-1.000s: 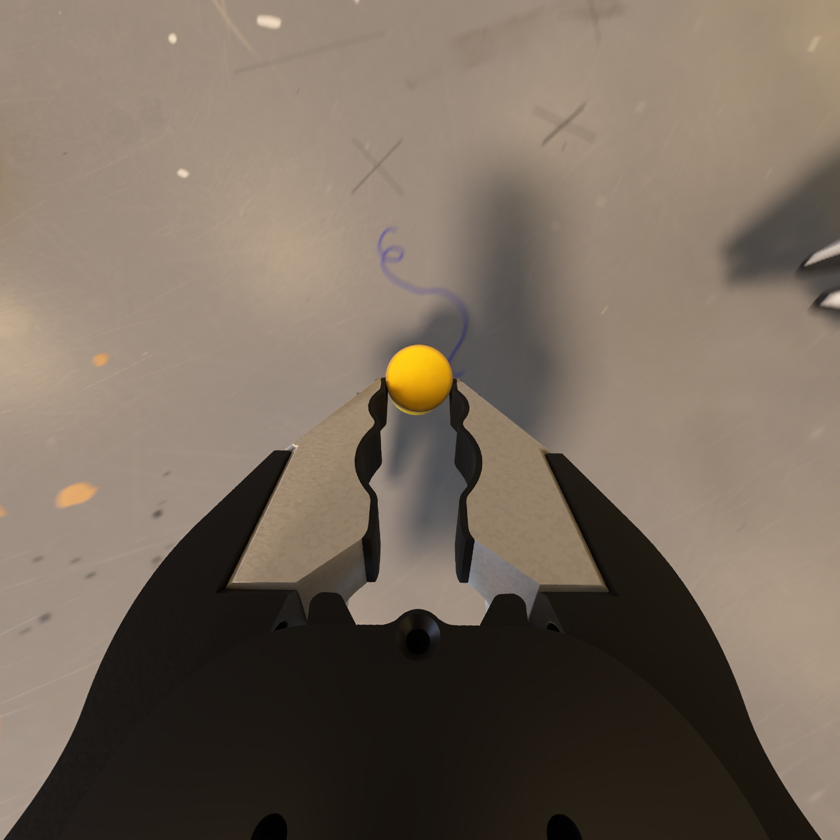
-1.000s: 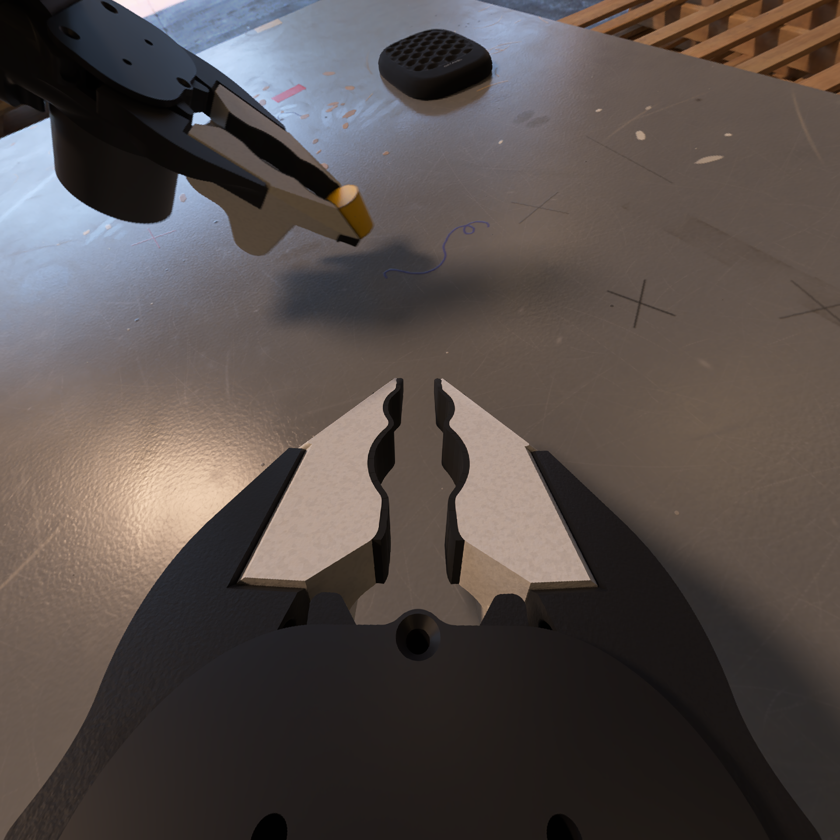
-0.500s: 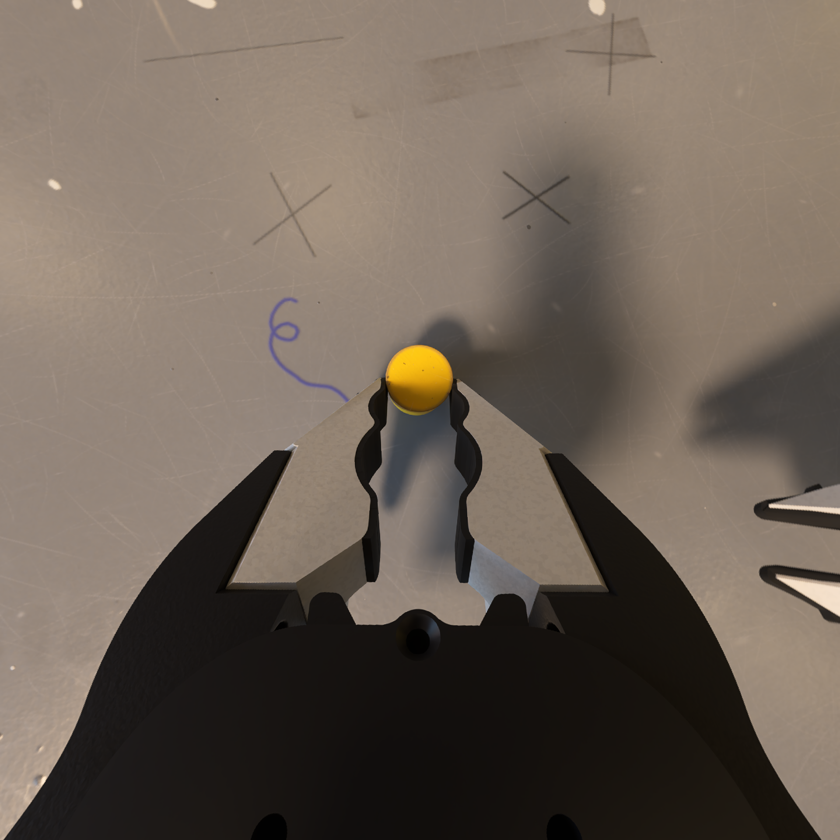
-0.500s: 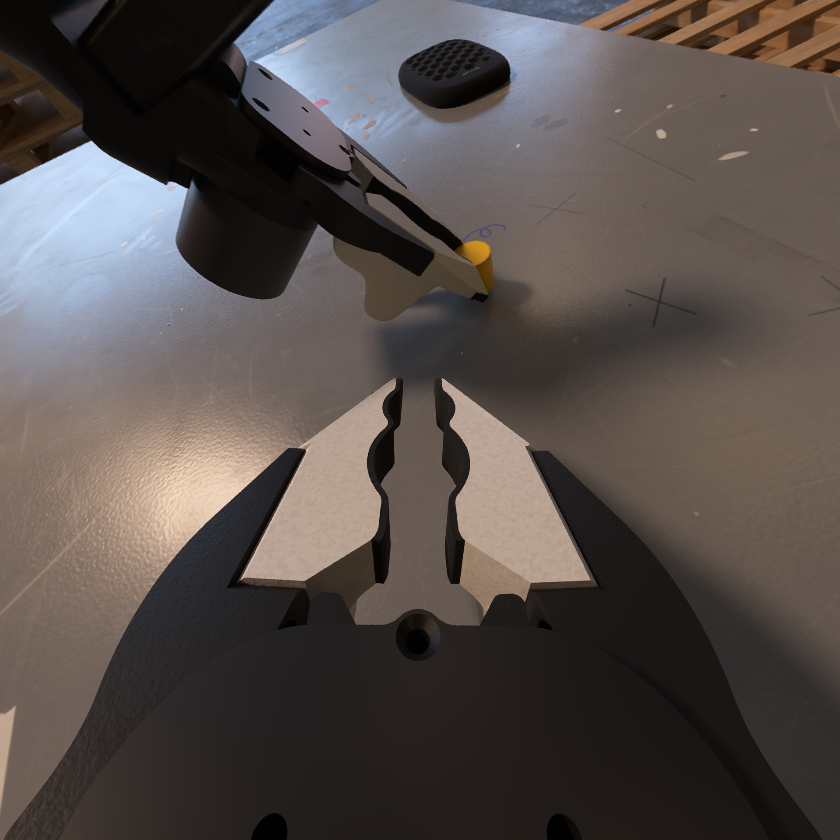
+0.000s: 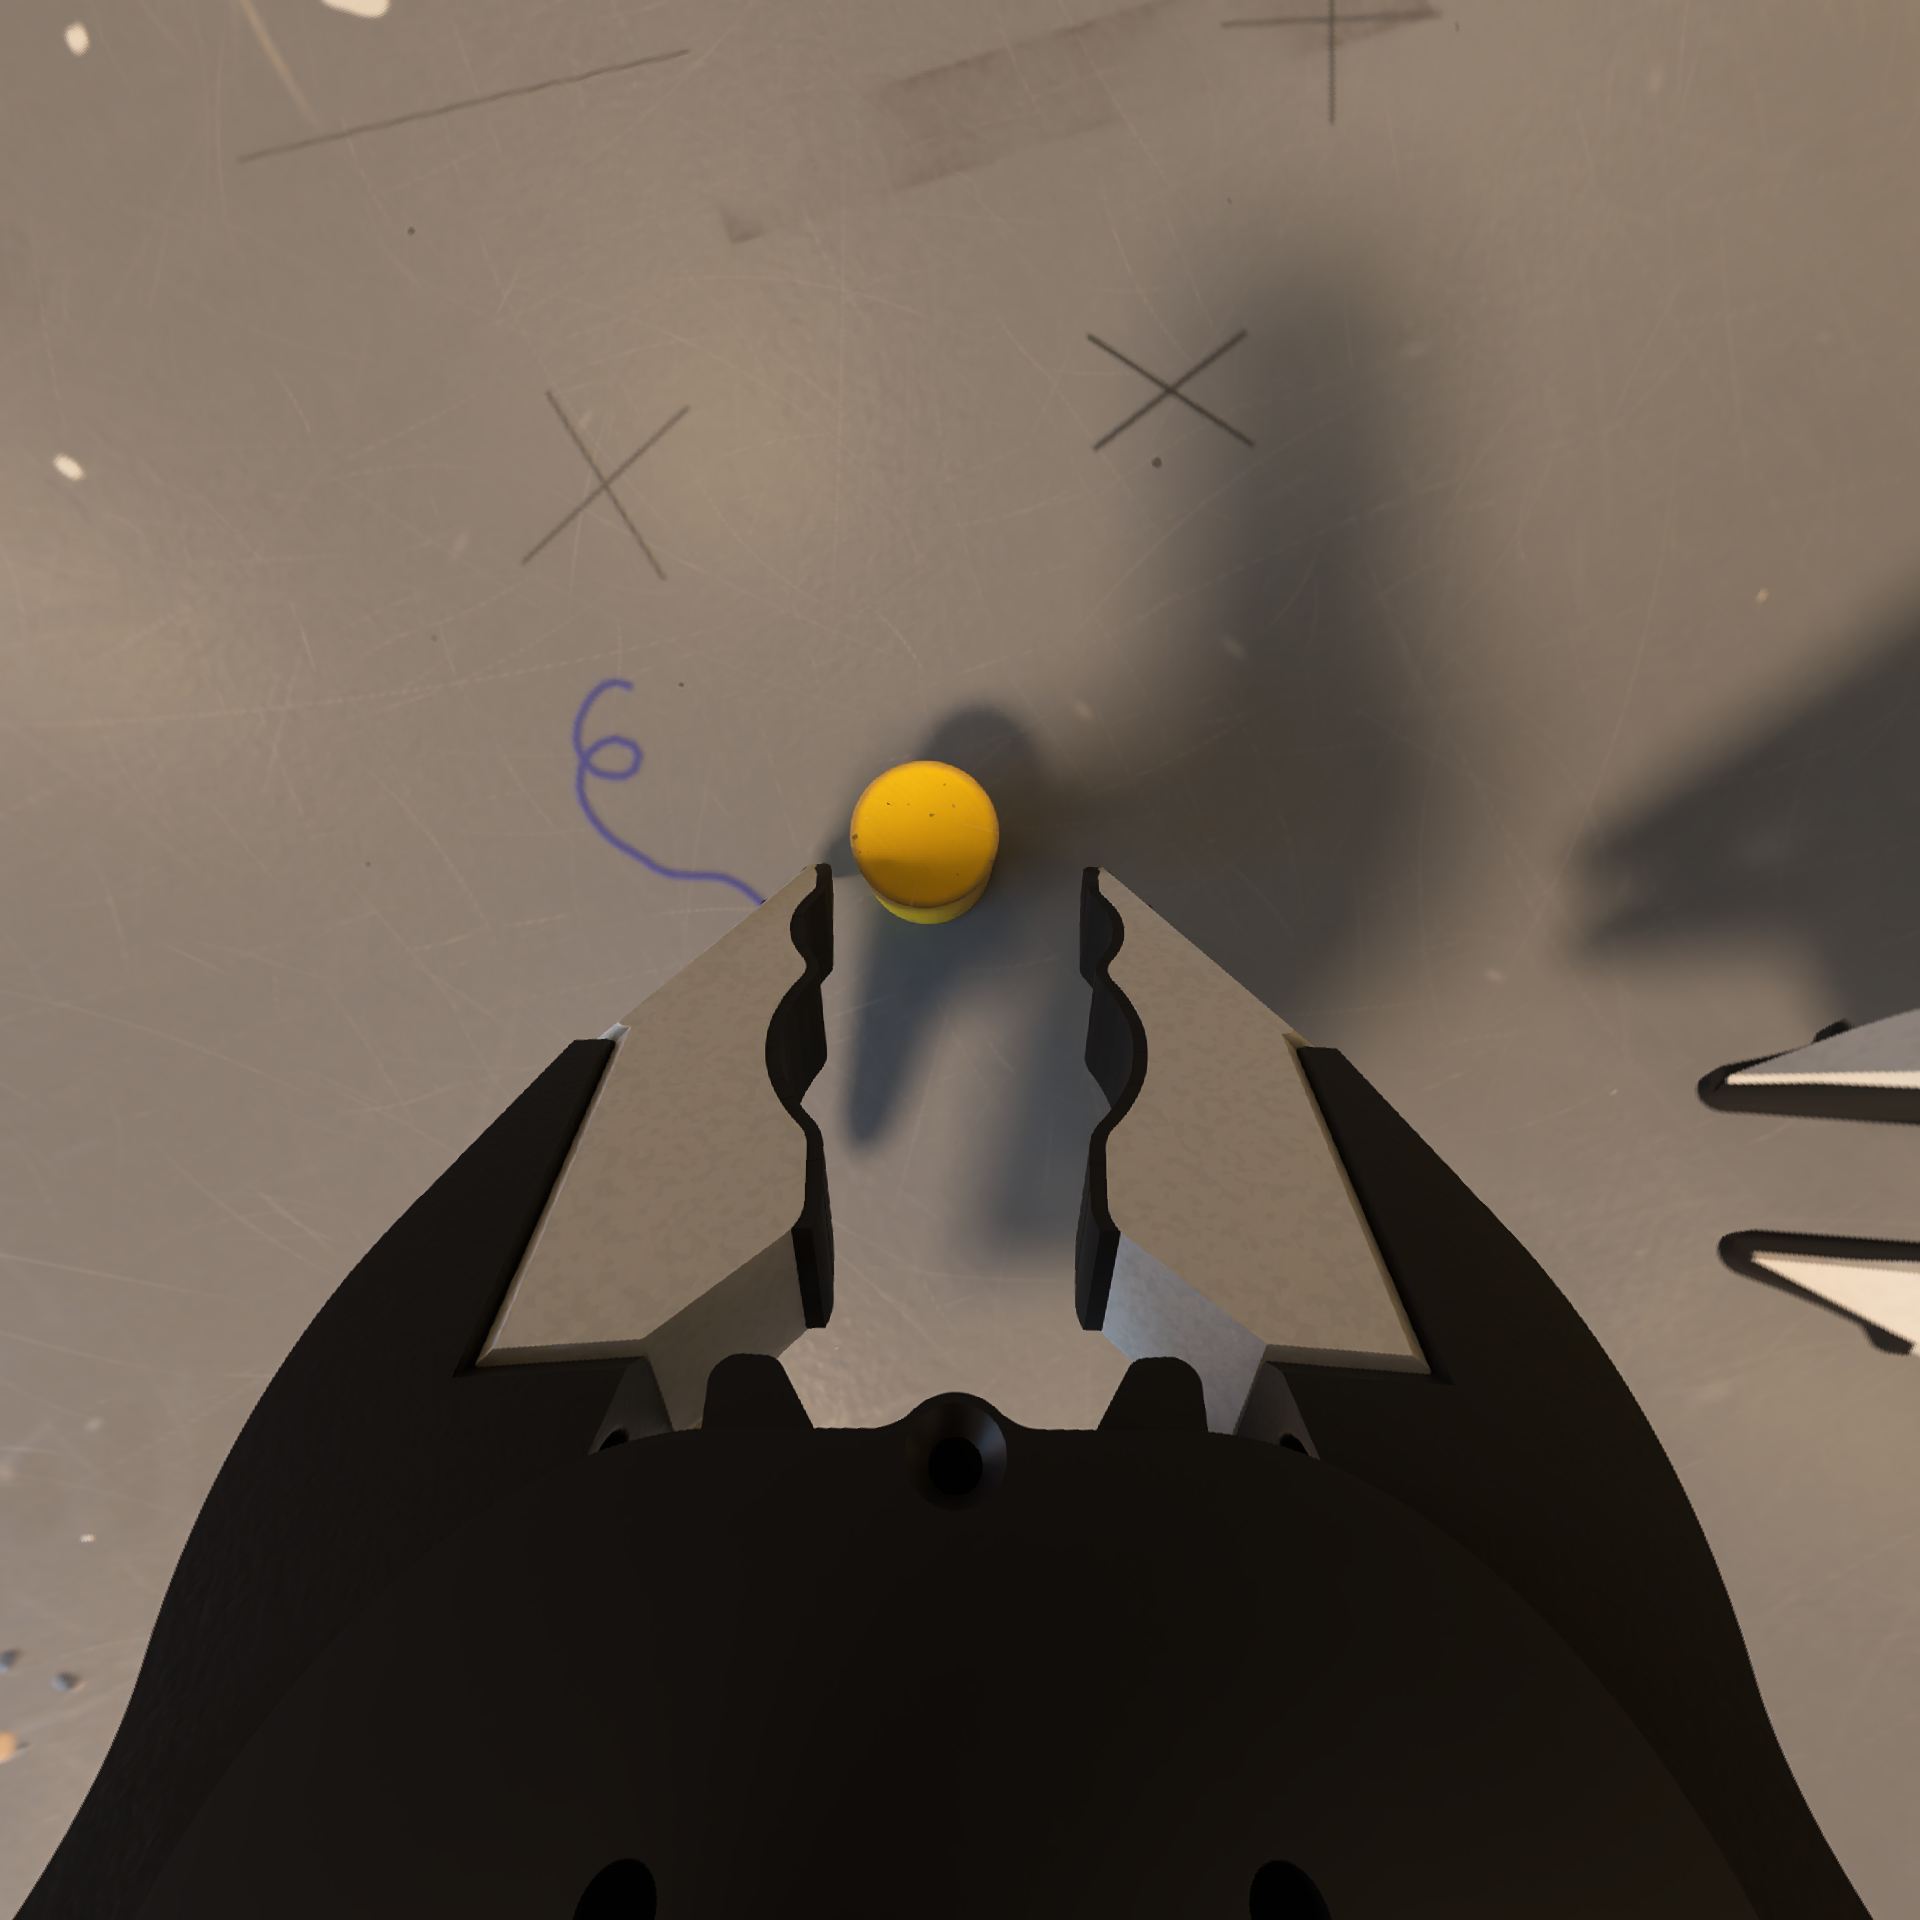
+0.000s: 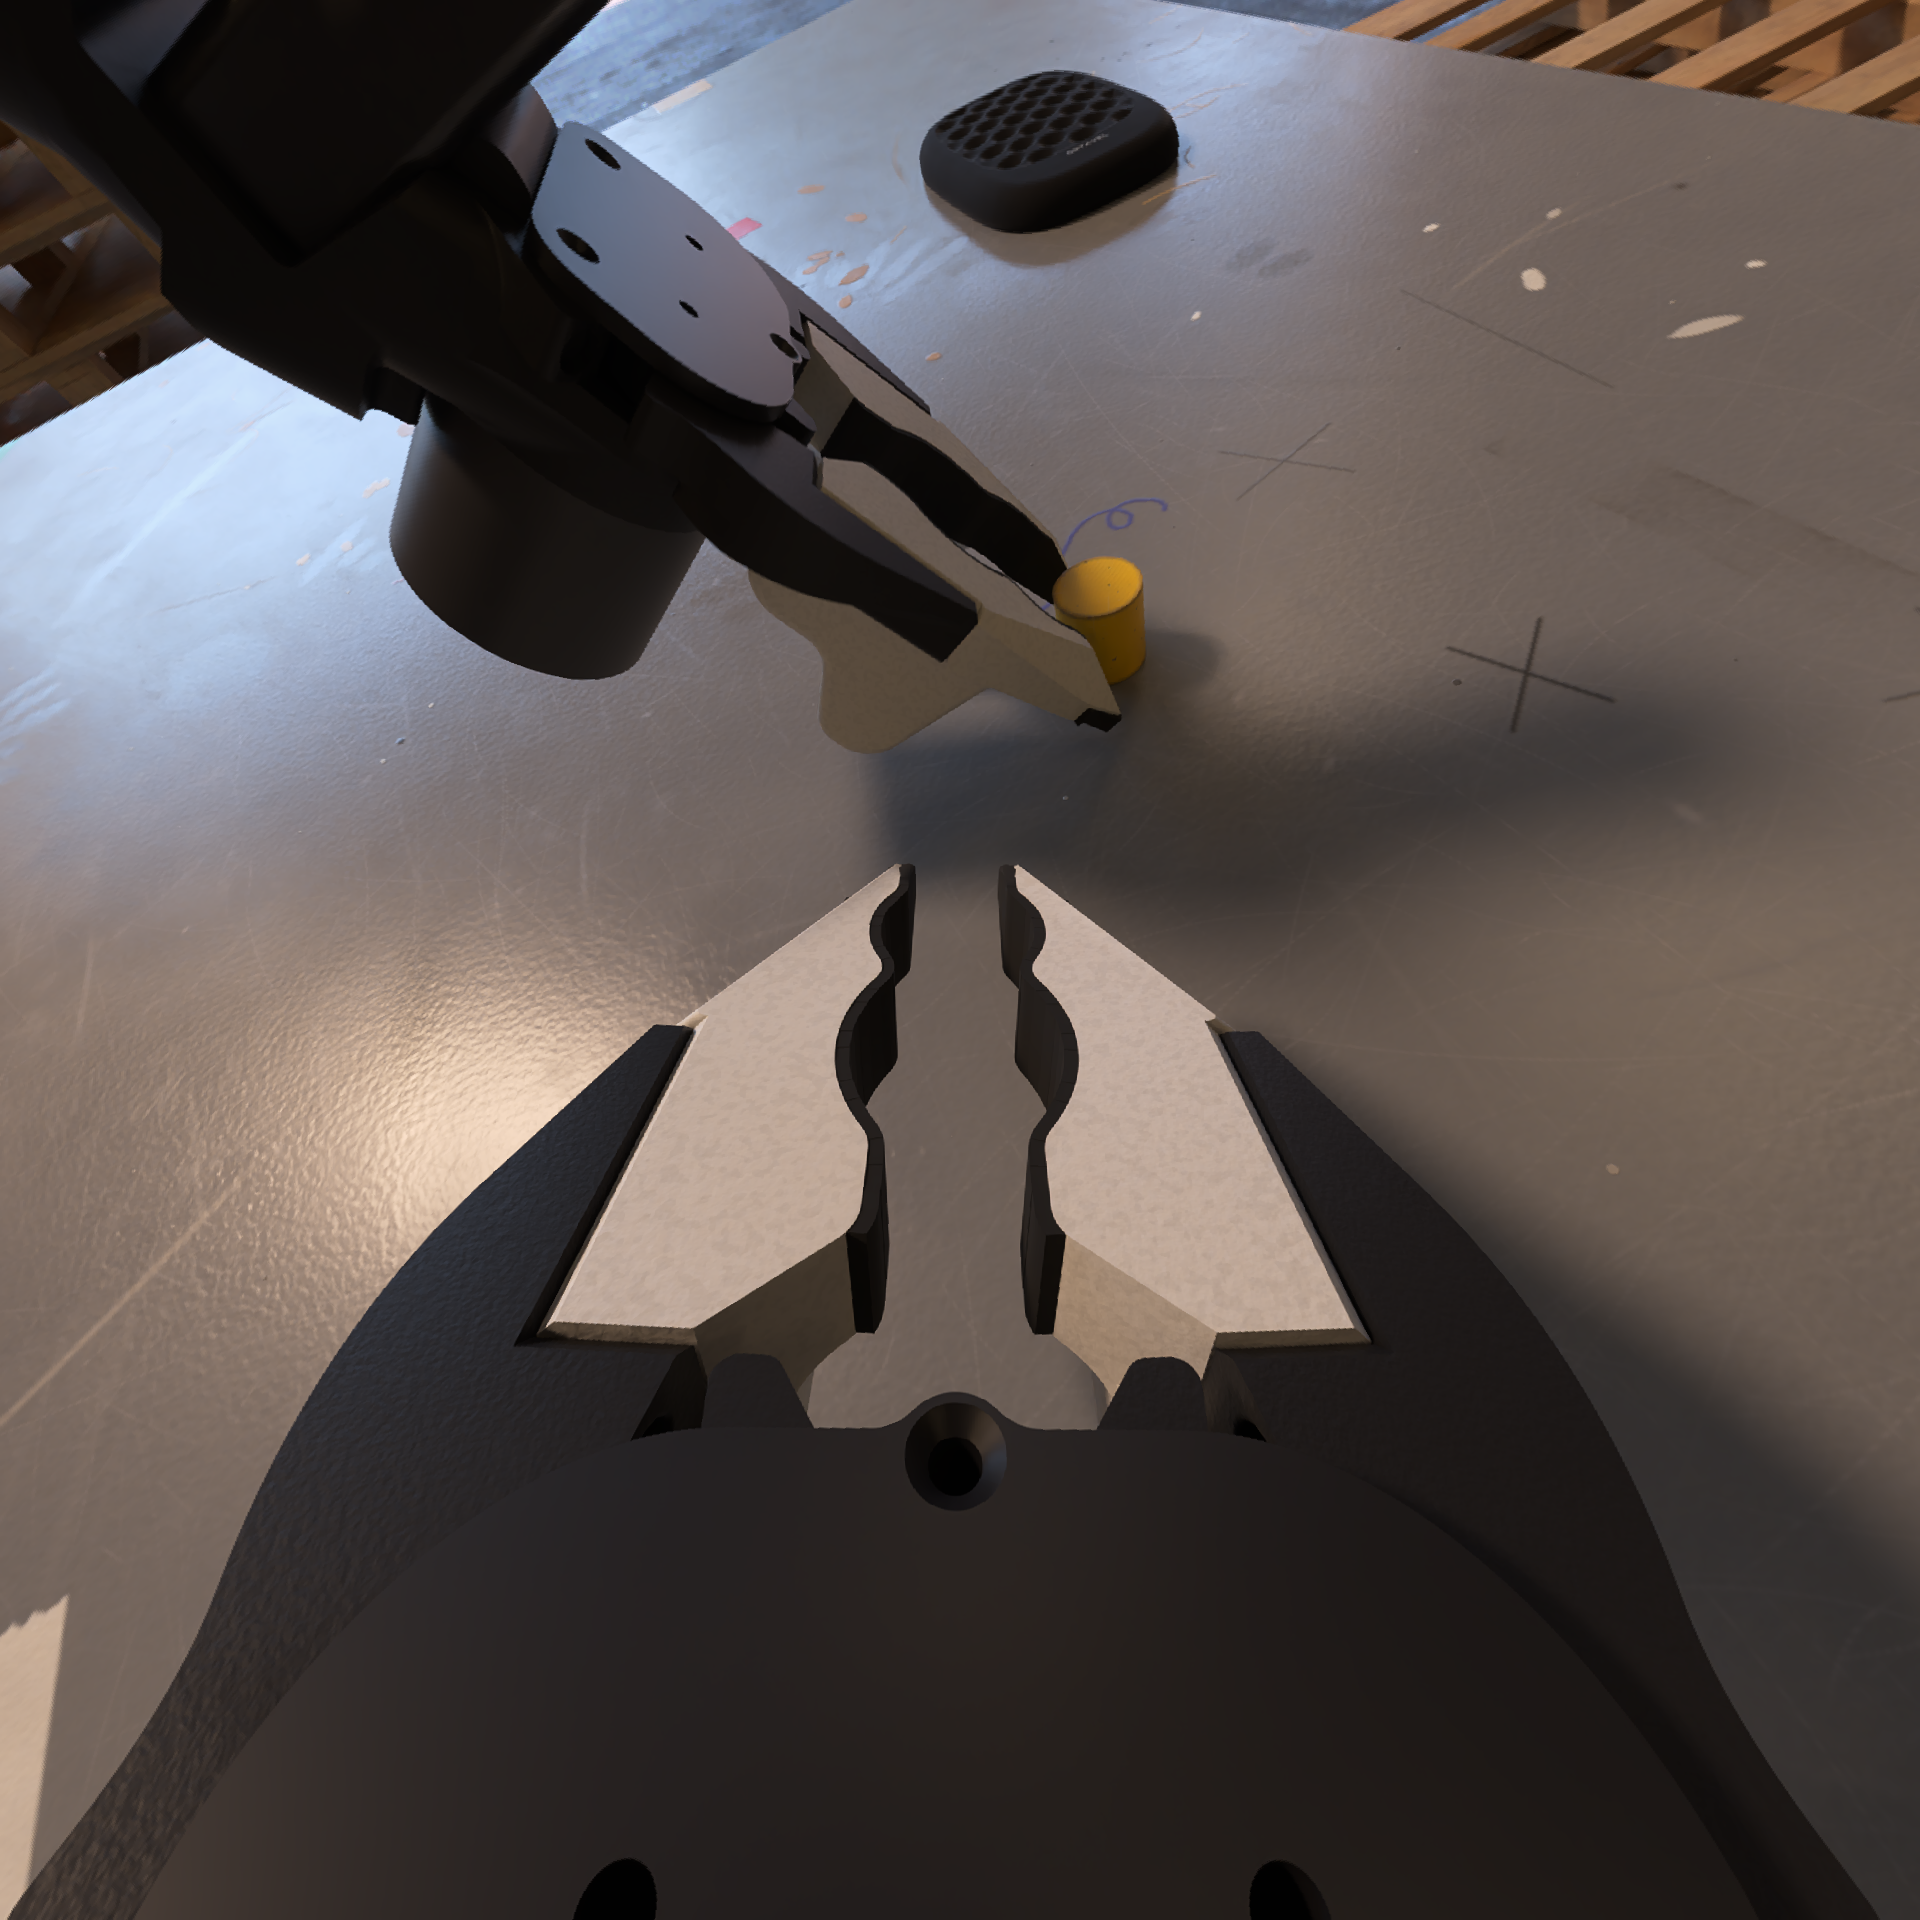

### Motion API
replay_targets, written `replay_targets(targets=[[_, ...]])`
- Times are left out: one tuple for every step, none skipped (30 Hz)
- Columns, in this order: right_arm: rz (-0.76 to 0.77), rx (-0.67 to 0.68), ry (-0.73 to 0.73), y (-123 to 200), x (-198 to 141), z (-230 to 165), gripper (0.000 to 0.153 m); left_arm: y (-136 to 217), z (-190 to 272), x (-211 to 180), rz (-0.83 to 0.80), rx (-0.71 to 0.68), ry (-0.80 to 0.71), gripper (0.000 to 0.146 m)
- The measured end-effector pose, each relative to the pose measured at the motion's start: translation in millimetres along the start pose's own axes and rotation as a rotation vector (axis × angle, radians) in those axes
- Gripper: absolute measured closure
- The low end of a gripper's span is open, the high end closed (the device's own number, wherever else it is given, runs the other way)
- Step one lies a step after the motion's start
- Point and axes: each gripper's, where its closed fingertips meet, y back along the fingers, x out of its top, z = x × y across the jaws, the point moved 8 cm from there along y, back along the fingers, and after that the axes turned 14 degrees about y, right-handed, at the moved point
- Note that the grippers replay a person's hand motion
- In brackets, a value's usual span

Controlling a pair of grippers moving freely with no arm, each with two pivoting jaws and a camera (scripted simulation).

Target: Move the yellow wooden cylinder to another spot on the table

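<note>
Now that the left gripper [image 5: 956, 883] has spread its jaws, the yellow wooden cylinder [image 5: 924, 836] stands upright and free on the bench [image 5: 312, 935], beside a blue squiggle [image 5: 623, 790] | half a second ago it was pinched | placement looks done; retreat remains | right gripper [image 6: 956, 883] idle, narrowly parted, holding nothing.

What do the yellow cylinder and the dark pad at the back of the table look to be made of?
Yellow cylinder: probably painted wood, with a smooth satin yellow coat, tiny dark specks on its top face and no visible grain. Dark pad: looks like matte black rubber or soft plastic, with rounded corners and a honeycomb of holes; which one is unclear.
</note>
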Motion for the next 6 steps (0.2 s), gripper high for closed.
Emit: replay_targets(targets=[[-0.001,0.000,0.000,-0.1,-0.1,0.1,0.137,0.1,0.4,-0.6,0.000,0.010,-0.028,0.098],[-0.001,0.000,-0.001,0.0,-0.2,0.2,0.137,0.4,0.6,-1.2,0.003,0.022,-0.043,0.096],[-0.001,0.000,-0.002,0.0,-0.3,0.3,0.137,0.5,0.7,-1.8,0.009,0.028,-0.044,0.093],[-0.001,0.001,-0.004,-0.1,-0.4,0.4,0.137,0.3,0.3,-2.1,0.013,0.030,-0.034,0.092],[-0.001,0.002,-0.005,-0.1,-0.4,0.4,0.137,-0.2,-0.1,-1.9,0.017,0.028,-0.023,0.091],[-0.001,0.003,-0.005,-0.2,-0.4,0.4,0.137,-0.6,-0.5,-1.7,0.023,0.025,-0.014,0.090]])
